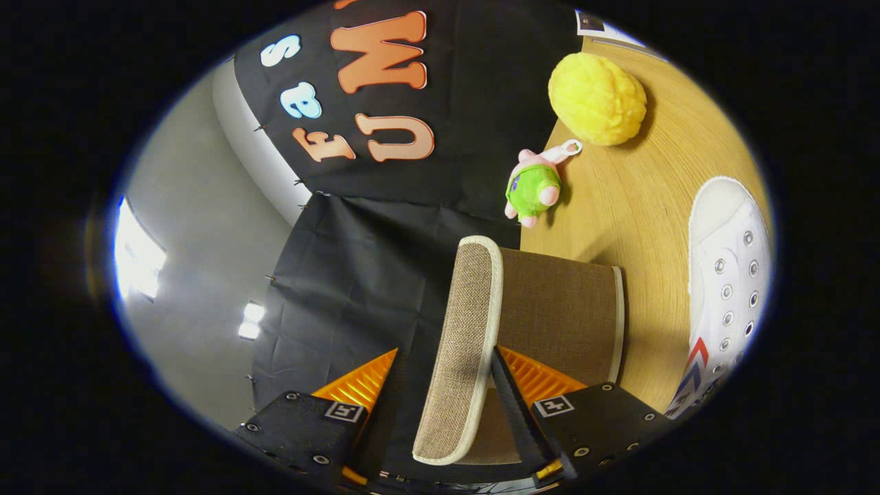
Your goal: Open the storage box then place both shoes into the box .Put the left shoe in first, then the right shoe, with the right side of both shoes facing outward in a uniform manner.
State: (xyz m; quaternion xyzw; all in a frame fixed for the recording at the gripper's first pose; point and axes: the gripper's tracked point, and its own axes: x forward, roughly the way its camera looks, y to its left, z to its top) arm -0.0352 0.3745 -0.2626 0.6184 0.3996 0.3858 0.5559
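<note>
Gripper (440,385) fingers straddle white-trimmed brown woven fabric lid (459,344) of storage box (560,316) w/ gap each side, not clamped; white canvas shoe (729,289) beside box on wooden table (632,199).

Gripper (440,385) rolled sideways, fingers spread either side of the raised lid (462,344) of the brown fabric storage box (564,316); right finger against the lid's inner face, left finger apart from it. Beyond the box on the wooden desk (639,206): a small green-and-pink plush toy (533,189), then a yellow sponge-like ball (597,98). Beside the box, a white laced shoe (729,289).
</note>
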